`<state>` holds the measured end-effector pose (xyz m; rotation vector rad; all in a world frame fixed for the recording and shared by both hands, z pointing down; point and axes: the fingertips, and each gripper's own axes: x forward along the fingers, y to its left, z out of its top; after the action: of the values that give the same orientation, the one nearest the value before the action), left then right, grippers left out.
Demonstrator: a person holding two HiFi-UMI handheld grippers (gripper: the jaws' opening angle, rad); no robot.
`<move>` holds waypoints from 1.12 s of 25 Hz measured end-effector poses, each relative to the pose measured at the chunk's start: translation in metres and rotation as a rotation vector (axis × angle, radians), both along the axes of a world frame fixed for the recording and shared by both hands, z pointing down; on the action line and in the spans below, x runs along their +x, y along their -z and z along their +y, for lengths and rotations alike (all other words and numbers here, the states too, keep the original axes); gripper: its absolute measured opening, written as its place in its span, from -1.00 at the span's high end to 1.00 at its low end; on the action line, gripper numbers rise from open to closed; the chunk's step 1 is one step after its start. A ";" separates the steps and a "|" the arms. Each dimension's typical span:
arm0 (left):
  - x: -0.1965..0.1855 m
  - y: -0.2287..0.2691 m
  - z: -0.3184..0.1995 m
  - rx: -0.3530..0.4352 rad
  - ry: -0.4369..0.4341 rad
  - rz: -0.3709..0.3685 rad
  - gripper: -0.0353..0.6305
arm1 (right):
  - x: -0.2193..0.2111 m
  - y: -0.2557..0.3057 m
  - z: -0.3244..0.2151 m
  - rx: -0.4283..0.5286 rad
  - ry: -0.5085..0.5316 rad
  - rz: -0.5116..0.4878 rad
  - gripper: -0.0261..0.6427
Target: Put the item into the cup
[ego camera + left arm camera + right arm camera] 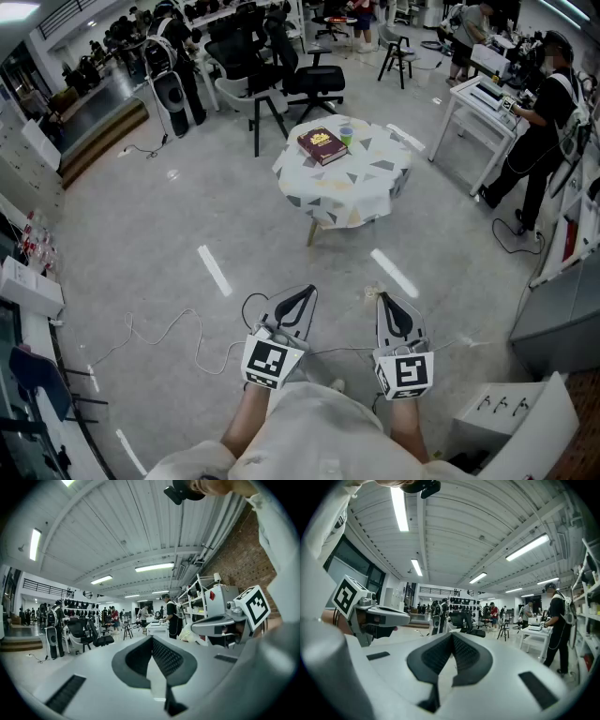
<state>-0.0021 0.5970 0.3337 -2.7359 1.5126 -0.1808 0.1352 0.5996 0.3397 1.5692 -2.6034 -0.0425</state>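
Observation:
A small round table (375, 187) under a patterned cloth stands well ahead of me in the head view. On it lie a dark red book-like box (322, 145) and, just to its right, a small green cup (346, 134). My left gripper (302, 298) and right gripper (387, 302) are held side by side close to my body, far from the table. Both are shut with nothing between the jaws. The left gripper view shows its jaws (151, 638) closed tip to tip, and the right gripper view shows the same (451, 634). Neither gripper view shows the table.
Black office chairs (309, 80) stand behind the table. A white desk (478, 98) with people working at it is at the right. A cable (164, 333) trails over the floor at the left, and a white cabinet (511, 417) is at the lower right.

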 end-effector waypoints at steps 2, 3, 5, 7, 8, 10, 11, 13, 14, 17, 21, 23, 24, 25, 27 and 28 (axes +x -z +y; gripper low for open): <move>0.002 -0.002 0.002 0.002 0.008 -0.002 0.86 | 0.002 -0.003 0.002 -0.004 0.007 -0.005 0.91; 0.003 -0.002 0.003 0.002 0.012 -0.002 0.86 | 0.003 -0.005 0.003 -0.007 0.010 -0.010 0.91; 0.004 -0.004 0.003 0.001 0.015 -0.002 0.86 | 0.004 -0.008 0.001 -0.010 0.018 -0.024 0.91; 0.004 -0.007 0.002 -0.005 0.018 -0.002 0.86 | 0.003 -0.008 -0.003 -0.009 0.027 -0.029 0.91; 0.003 -0.008 0.000 -0.008 0.022 -0.003 0.86 | 0.002 -0.008 -0.006 -0.009 0.030 -0.029 0.91; 0.000 -0.009 -0.008 -0.010 0.030 -0.002 0.86 | 0.000 -0.009 -0.014 -0.011 0.036 -0.031 0.91; -0.002 -0.009 -0.014 -0.010 0.032 0.000 0.86 | -0.002 -0.010 -0.020 -0.013 0.036 -0.032 0.91; -0.005 -0.010 -0.029 -0.008 0.032 0.005 0.86 | -0.005 -0.010 -0.033 -0.013 0.034 -0.026 0.91; -0.007 -0.011 -0.037 -0.008 0.030 0.008 0.86 | -0.008 -0.009 -0.042 -0.010 0.032 -0.021 0.91; -0.016 -0.016 -0.069 -0.016 0.021 0.012 0.86 | -0.016 -0.008 -0.071 -0.008 0.024 -0.006 0.91; -0.030 -0.017 -0.115 -0.025 0.001 0.020 0.86 | -0.029 -0.008 -0.115 -0.016 0.006 0.019 0.91; -0.038 -0.018 -0.136 -0.031 -0.012 0.022 0.86 | -0.038 -0.008 -0.135 -0.022 -0.007 0.027 0.91; -0.043 -0.019 -0.147 -0.035 -0.017 0.023 0.86 | -0.043 -0.008 -0.145 -0.025 -0.013 0.030 0.91; -0.048 -0.020 -0.157 -0.039 -0.023 0.024 0.86 | -0.048 -0.008 -0.154 -0.030 -0.021 0.031 0.91; -0.057 -0.020 -0.177 -0.045 -0.039 0.026 0.86 | -0.056 -0.012 -0.171 -0.049 -0.040 0.029 0.91; -0.062 -0.020 -0.186 -0.046 -0.047 0.028 0.86 | -0.061 -0.013 -0.180 -0.055 -0.048 0.029 0.91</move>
<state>-0.0639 0.4109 0.3536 -2.8184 1.4671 -0.1806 0.0744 0.4201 0.3529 1.5997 -2.5209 0.0102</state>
